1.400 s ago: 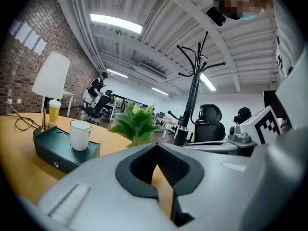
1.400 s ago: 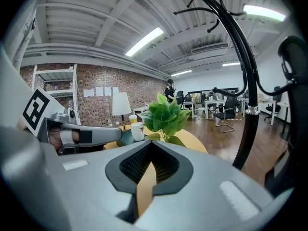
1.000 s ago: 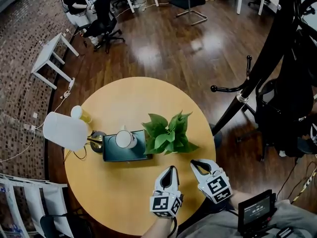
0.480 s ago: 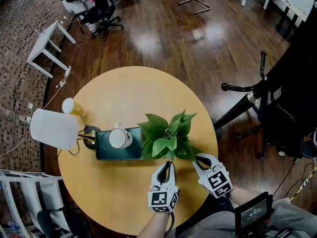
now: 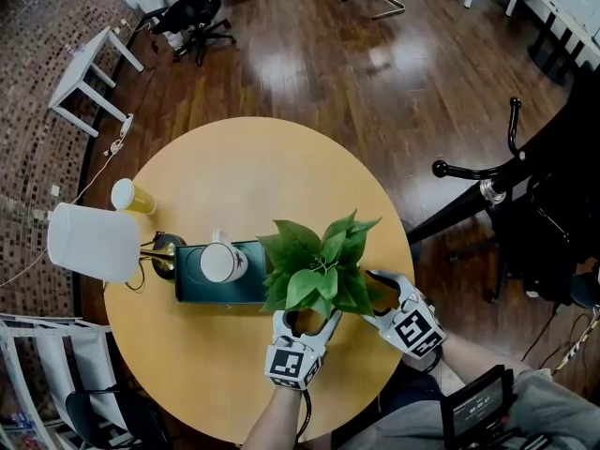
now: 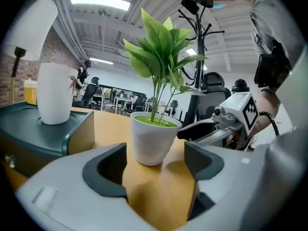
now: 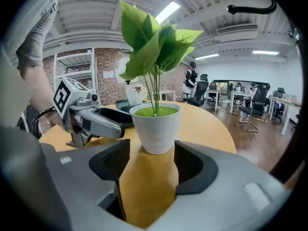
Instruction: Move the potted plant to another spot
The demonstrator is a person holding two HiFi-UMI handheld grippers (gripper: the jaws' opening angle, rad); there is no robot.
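We hold the left gripper point(image 5: 307, 319) and right gripper point(image 5: 373, 296), jaws just opened wide and empty, just short of the potted plant point(image 5: 314, 272).

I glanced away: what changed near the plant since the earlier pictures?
The left gripper and right gripper moved forward to the potted plant, and their fingers have just been opening; its pot stands ahead of them, untouched. Plant, box, mug and lamp stayed put.

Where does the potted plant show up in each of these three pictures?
Head view: potted plant just below centre.
Left gripper view: potted plant dead centre, leaves nearly reaching the top.
Right gripper view: potted plant dead centre, leaves nearly reaching the top.
Shared landmark: the round wooden table under it.
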